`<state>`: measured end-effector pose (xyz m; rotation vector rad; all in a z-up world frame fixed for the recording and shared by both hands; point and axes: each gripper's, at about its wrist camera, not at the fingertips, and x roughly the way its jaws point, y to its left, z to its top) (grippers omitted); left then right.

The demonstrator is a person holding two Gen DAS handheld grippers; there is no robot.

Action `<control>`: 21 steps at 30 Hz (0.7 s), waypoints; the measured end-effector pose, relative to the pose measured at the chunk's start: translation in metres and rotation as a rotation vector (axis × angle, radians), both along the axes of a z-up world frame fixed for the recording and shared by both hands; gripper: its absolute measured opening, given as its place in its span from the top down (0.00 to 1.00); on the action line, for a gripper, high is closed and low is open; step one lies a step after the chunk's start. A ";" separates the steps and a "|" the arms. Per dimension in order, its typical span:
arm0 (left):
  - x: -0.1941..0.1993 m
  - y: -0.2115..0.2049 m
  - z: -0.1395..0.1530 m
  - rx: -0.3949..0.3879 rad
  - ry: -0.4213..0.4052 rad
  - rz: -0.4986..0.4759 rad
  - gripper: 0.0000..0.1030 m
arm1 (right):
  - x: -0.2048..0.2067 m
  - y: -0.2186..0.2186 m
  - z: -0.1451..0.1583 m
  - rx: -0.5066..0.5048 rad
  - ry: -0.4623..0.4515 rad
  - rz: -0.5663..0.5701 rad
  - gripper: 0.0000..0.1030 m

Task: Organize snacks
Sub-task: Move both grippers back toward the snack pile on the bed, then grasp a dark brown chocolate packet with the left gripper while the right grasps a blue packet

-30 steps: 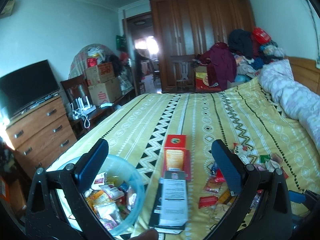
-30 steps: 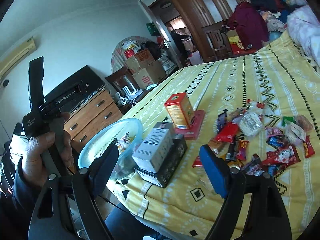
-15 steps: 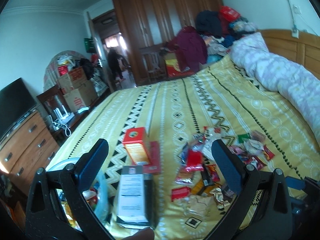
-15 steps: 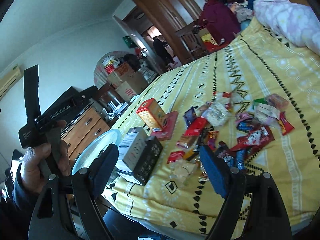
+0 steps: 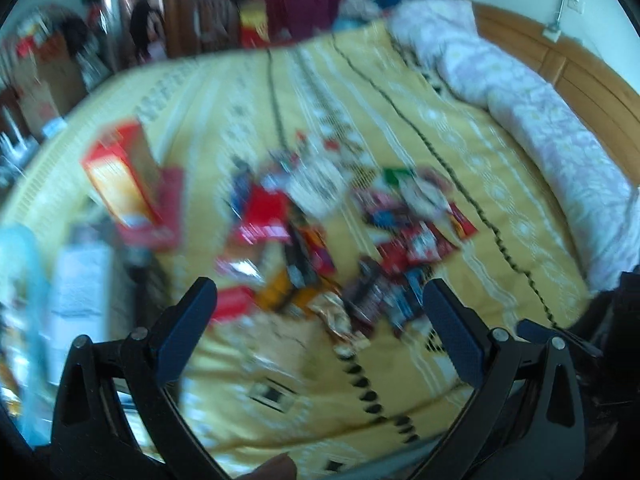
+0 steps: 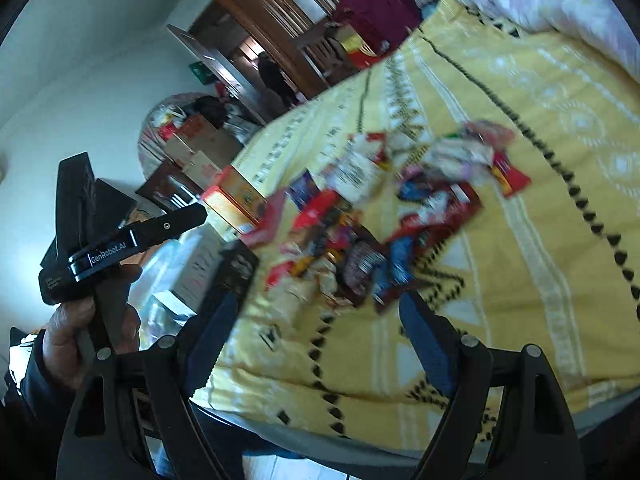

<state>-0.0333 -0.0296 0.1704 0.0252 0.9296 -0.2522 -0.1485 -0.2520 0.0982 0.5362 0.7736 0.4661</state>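
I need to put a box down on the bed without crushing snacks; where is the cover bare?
Bare: the yellow bedcover between the snack pile and the rolled duvet, and beyond the pile. Crowded: from the pile to the orange box.

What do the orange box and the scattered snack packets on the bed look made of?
Orange box: likely printed cardboard, given its flat faces and straight edges. Snack packets: apparently thin plastic or foil wrap, crinkled with a few shiny glints. Motion blur leaves both uncertain.

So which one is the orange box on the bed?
Start at the yellow patterned bedspread and find the heap of small snack packets in its middle. At the heap's left edge stands the orange box: the only tall carton, red-topped, resting on a flat red pack.
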 end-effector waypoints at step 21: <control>0.049 -0.082 -0.125 0.066 0.135 -0.436 0.36 | 0.021 -0.033 -0.066 -0.027 0.167 -0.050 0.17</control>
